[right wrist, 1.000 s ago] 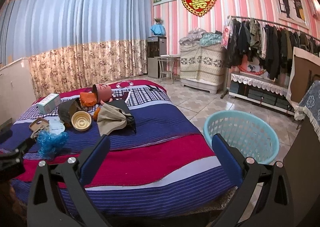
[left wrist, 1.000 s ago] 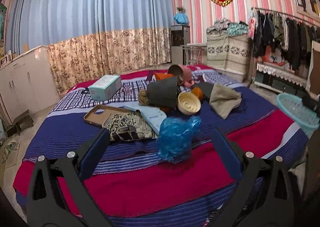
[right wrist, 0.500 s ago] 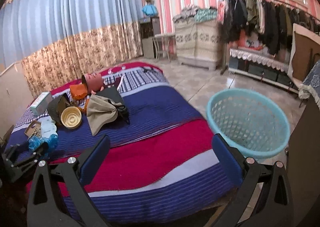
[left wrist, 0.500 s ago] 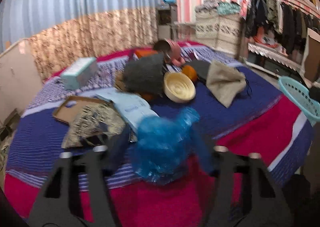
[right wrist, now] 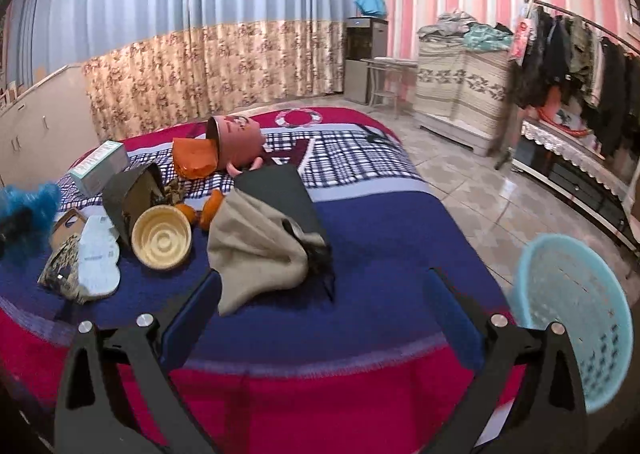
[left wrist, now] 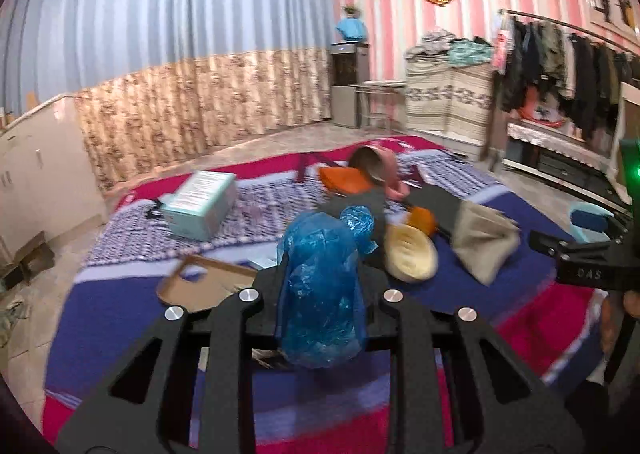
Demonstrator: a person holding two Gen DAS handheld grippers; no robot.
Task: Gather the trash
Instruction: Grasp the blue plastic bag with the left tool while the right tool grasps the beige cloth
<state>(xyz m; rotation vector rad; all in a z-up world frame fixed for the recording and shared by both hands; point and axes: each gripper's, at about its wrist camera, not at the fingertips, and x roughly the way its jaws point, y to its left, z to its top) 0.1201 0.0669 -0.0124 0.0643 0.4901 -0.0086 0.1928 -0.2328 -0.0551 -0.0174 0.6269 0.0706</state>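
Now, left wrist view: left hand-held gripper (left wrist: 320,290), wide apart a second ago, is closing on the blue bag (left wrist: 322,286), which is between the jaws and lifted off the bed (left wrist: 520,254); first trash secured. Bag is crumpled, thin, shiny plastic. Right wrist view: right hand-held gripper (right wrist: 324,306) released, empty, basket (right wrist: 576,314) beside the bed.

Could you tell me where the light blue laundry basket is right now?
The light blue basket stands on the tiled floor off the bed's right side, low right in the right wrist view.
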